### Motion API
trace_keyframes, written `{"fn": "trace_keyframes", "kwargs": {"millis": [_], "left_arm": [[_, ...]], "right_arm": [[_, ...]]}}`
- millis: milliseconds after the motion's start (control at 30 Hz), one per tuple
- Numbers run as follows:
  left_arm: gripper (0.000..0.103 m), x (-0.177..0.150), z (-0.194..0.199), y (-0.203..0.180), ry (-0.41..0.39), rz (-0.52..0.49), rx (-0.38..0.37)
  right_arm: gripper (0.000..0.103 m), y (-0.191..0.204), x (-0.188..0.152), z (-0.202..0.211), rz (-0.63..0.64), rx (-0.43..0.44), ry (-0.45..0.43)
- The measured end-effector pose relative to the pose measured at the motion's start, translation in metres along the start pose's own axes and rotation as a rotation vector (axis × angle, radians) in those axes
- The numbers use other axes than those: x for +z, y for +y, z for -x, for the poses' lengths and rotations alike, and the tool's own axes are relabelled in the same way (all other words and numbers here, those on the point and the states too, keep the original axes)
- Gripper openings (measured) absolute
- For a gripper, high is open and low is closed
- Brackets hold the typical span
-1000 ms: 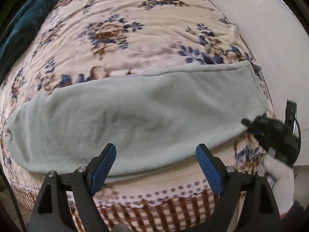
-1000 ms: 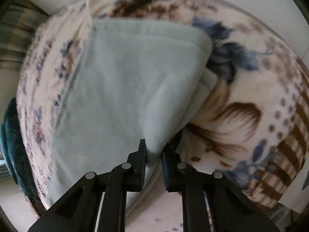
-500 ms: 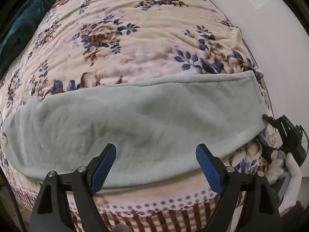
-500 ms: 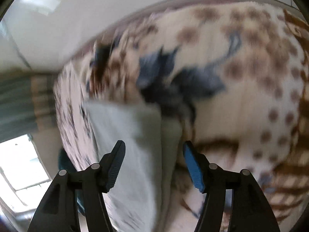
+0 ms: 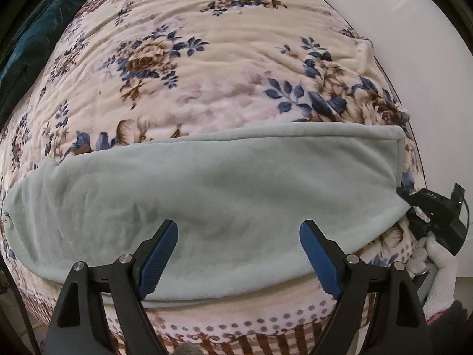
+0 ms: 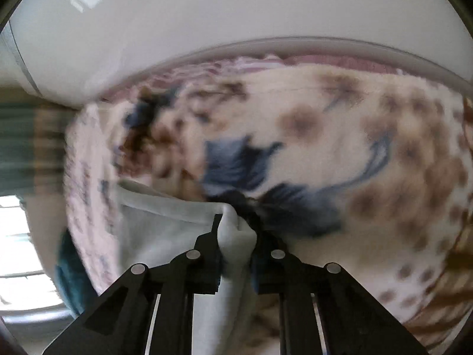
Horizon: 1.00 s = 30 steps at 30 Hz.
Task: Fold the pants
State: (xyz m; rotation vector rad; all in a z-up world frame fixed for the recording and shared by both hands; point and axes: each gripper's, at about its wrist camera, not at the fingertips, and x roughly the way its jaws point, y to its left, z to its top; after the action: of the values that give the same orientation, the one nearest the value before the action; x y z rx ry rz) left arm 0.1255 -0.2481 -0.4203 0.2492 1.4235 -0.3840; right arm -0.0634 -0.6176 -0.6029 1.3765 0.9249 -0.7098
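- Pants [image 5: 212, 195]: pale green fleece, laid flat as one long band running left to right across the near part of the bed, close to its near edge.
- Blanket [image 5: 207, 68]: cream with blue and brown flowers, covering the bed; a dotted strip and a brown checked border run along the near edge below the pants.
- Left gripper [image 5: 239, 251]: jaws wide apart, blue pads facing each other, nothing between them. It hangs above the near long edge of the pants, roughly at mid-length, pointing down.
- Right gripper [image 6: 235, 238]: jaws closing on a bunched fold of the pants, with the fabric pinched between the pads and standing up in a small peak. This view is blurred, so the exact hem cannot be told.
- Left wrist view: the right gripper [image 5: 434, 216] sits at the near right corner of the pants, held by a hand [image 5: 434, 260] in a white glove.
- Right end of the pants: the cut end with its hem runs from far to near, ending at the right gripper.
- Dark teal cloth [image 5: 44, 38]: lies at the far left, beside the blanket and well apart from the pants.
- White wall [image 5: 419, 68]: borders the bed on the right.
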Motion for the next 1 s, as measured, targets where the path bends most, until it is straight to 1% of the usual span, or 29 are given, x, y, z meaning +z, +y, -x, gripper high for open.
{"fn": "trace_keyframes", "kwargs": {"millis": [67,100,167,200,233,267,300,333,367,400,467,500,533,600,667,700,733,767,800,867,900,933,967,1000], "left_arm": [[0.084,0.001,0.000,0.002,-0.002,0.000,0.007],[0.084,0.001,0.001,0.004,-0.007,0.005,0.007],[0.084,0.000,0.003,0.013,-0.029,0.024,0.000],[0.084,0.000,0.004,0.019,-0.034,0.036,0.004],[0.084,-0.001,0.005,0.025,-0.035,0.054,0.005],[0.084,-0.002,0.008,0.036,-0.036,0.080,-0.003],[0.084,-0.004,0.010,0.047,-0.038,0.105,-0.013],[0.084,-0.008,0.012,0.062,-0.036,0.142,-0.013],[0.084,-0.014,0.014,0.078,-0.030,0.176,-0.008],[0.084,-0.021,0.016,0.098,-0.026,0.218,-0.004],[0.084,-0.036,0.017,0.133,-0.010,0.287,0.020],[0.084,-0.046,0.017,0.164,0.008,0.349,0.034],[0.084,-0.055,0.018,0.187,0.019,0.397,0.038],[0.084,-0.078,0.018,0.248,0.041,0.522,0.068],[0.084,-0.098,0.020,0.301,0.053,0.630,0.095],[0.084,-0.111,0.022,0.336,0.055,0.700,0.116],[0.084,-0.122,0.023,0.366,0.049,0.757,0.135],[0.084,-0.131,0.025,0.392,0.045,0.804,0.148],[0.084,-0.142,0.026,0.422,0.048,0.862,0.162],[0.084,-0.161,0.023,0.482,0.046,0.984,0.120],[0.084,-0.168,0.022,0.502,0.044,1.024,0.101],[0.084,-0.174,0.017,0.526,0.038,1.062,0.066],[0.084,-0.178,0.012,0.546,0.032,1.080,0.055],[0.084,-0.179,0.005,0.563,0.029,1.079,0.050]], "right_arm": [[0.017,0.010,0.007,-0.003,0.036,-0.009,0.034],[0.020,0.015,0.009,-0.001,0.040,-0.011,0.054],[0.036,0.026,0.010,0.008,0.066,-0.037,0.077],[0.052,0.033,0.008,0.015,0.096,-0.070,0.074],[0.066,0.043,0.004,0.024,0.141,-0.100,0.059],[0.072,0.054,-0.003,0.033,0.188,-0.119,0.039],[0.081,0.067,-0.011,0.037,0.224,-0.146,0.029],[0.088,0.072,-0.020,0.043,0.249,-0.164,0.022],[0.090,0.080,-0.034,0.047,0.273,-0.177,0.019],[0.090,0.079,-0.044,0.052,0.281,-0.179,0.022],[0.090,0.086,-0.076,0.050,0.305,-0.180,0.053],[0.090,0.083,-0.092,0.049,0.308,-0.183,0.080],[0.090,0.088,-0.112,0.040,0.306,-0.185,0.123],[0.090,0.085,-0.140,0.034,0.294,-0.166,0.161],[0.090,0.093,-0.170,0.018,0.273,-0.153,0.211],[0.090,0.096,-0.184,0.011,0.268,-0.144,0.230],[0.090,0.106,-0.202,0.001,0.273,-0.135,0.250],[0.090,0.114,-0.211,-0.009,0.280,-0.135,0.262],[0.090,0.125,-0.230,-0.021,0.283,-0.144,0.283],[0.090,0.136,-0.257,-0.037,0.274,-0.137,0.311],[0.090,0.143,-0.272,-0.044,0.263,-0.142,0.323],[0.090,0.150,-0.291,-0.051,0.252,-0.142,0.329],[0.090,0.155,-0.302,-0.054,0.251,-0.145,0.328],[0.090,0.159,-0.321,-0.058,0.254,-0.158,0.320]]}}
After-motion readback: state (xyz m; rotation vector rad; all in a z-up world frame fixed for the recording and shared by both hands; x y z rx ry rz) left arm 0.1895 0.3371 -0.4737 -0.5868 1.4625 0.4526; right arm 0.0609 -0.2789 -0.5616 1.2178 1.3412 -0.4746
